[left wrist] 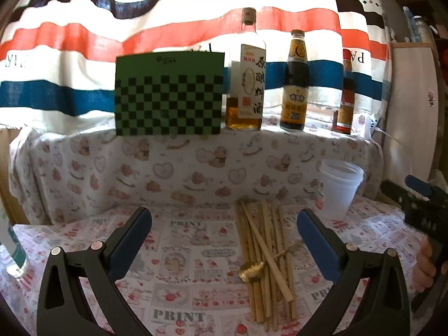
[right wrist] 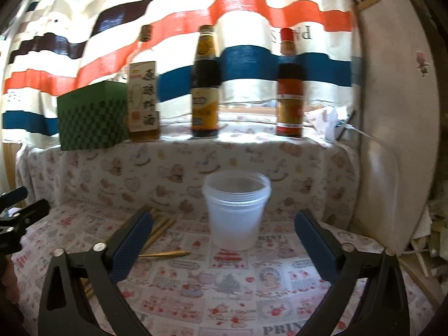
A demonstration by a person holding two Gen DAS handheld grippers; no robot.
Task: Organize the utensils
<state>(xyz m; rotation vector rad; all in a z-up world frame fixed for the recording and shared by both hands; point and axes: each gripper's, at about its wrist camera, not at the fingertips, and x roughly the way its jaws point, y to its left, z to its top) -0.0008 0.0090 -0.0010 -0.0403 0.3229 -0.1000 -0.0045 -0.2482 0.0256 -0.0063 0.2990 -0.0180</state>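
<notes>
A pile of wooden chopsticks (left wrist: 266,254) lies on the patterned tablecloth, with a small gold spoon (left wrist: 252,270) across it. My left gripper (left wrist: 224,238) is open and empty, hovering above the cloth with the pile between its fingers, nearer the right one. A translucent plastic cup (left wrist: 337,187) stands upright at the right. In the right wrist view the cup (right wrist: 236,212) stands straight ahead of my open, empty right gripper (right wrist: 222,238). Some chopstick ends (right wrist: 162,228) and the spoon handle (right wrist: 165,254) show by its left finger. The right gripper also shows in the left wrist view (left wrist: 420,204).
A raised ledge behind holds a green checkered box (left wrist: 169,95) and three sauce bottles (left wrist: 246,78) (left wrist: 295,84) (left wrist: 345,95). A striped curtain hangs behind. A white board (right wrist: 392,140) stands at the right. The left gripper shows at the left edge of the right wrist view (right wrist: 19,210).
</notes>
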